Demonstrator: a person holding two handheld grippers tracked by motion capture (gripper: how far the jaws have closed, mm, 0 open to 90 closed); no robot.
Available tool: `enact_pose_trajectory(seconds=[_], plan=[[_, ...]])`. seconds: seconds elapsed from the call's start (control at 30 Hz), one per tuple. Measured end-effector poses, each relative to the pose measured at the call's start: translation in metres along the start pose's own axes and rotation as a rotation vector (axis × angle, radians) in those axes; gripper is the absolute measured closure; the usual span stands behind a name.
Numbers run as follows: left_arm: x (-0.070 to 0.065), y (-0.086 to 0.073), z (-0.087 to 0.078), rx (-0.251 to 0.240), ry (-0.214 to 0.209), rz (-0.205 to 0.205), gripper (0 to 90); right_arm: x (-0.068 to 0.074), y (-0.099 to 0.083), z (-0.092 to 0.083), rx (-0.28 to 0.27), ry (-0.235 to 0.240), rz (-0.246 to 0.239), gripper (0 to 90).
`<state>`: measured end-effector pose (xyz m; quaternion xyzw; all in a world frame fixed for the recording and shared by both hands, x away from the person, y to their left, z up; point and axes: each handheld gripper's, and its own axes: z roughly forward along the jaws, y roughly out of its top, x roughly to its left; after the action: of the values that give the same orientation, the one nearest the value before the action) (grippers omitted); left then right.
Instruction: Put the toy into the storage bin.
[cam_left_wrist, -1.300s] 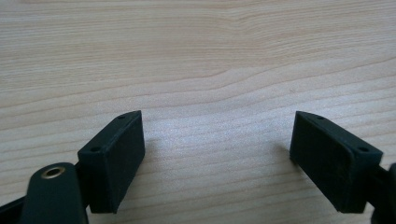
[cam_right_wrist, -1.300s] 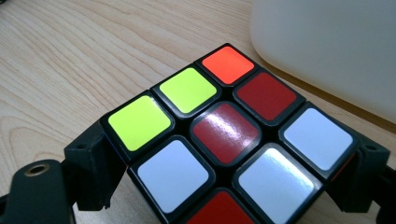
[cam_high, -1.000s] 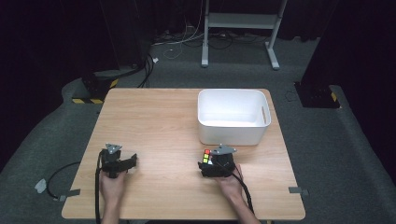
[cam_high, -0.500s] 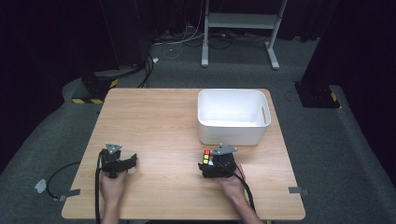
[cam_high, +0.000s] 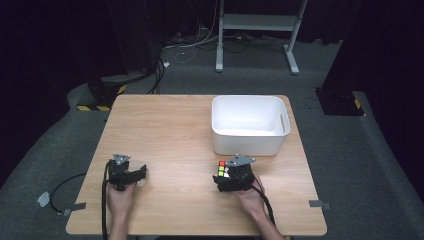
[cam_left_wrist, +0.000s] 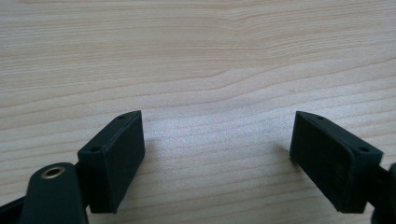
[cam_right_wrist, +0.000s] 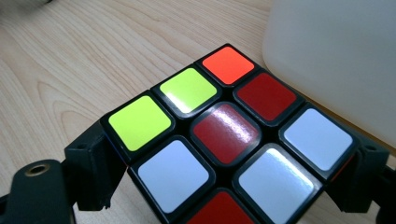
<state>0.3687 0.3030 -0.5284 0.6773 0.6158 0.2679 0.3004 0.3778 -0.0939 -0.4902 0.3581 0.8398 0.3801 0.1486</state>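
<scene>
A puzzle cube (cam_right_wrist: 224, 140) with red, white, yellow and orange stickers sits between the two jaws of my right gripper (cam_right_wrist: 229, 182), which press on its sides. In the high view the right gripper (cam_high: 231, 177) holds the cube (cam_high: 222, 170) just in front of the white bin (cam_high: 248, 125). My left gripper (cam_high: 131, 175) rests low over the table's left front part. In the left gripper view its jaws (cam_left_wrist: 217, 154) stand wide apart with bare wood between them.
The wooden table (cam_high: 170, 130) has the white bin at its back right; the bin's wall (cam_right_wrist: 336, 56) rises close beside the cube. Cables trail off the table's front edge. Dark floor, a metal stand (cam_high: 257, 22) and black cases lie beyond.
</scene>
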Motion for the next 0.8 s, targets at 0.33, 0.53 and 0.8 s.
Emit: enact_pose_trajectory(seconds=[0.33,0.53,0.8], plan=[[0.0,0.0,0.0,0.0,-0.001,-0.001,18.0,0.001,0.007,-0.012,-0.006,0.018,-0.025,13.8],[0.0,0.0,0.0,0.0,-0.001,0.0,17.9,0.0,0.009,-0.019,0.001,0.033,-0.033,13.8],[0.0,0.0,0.0,0.002,0.0,0.004,17.9,-0.004,0.01,-0.028,0.012,0.045,-0.042,13.8]])
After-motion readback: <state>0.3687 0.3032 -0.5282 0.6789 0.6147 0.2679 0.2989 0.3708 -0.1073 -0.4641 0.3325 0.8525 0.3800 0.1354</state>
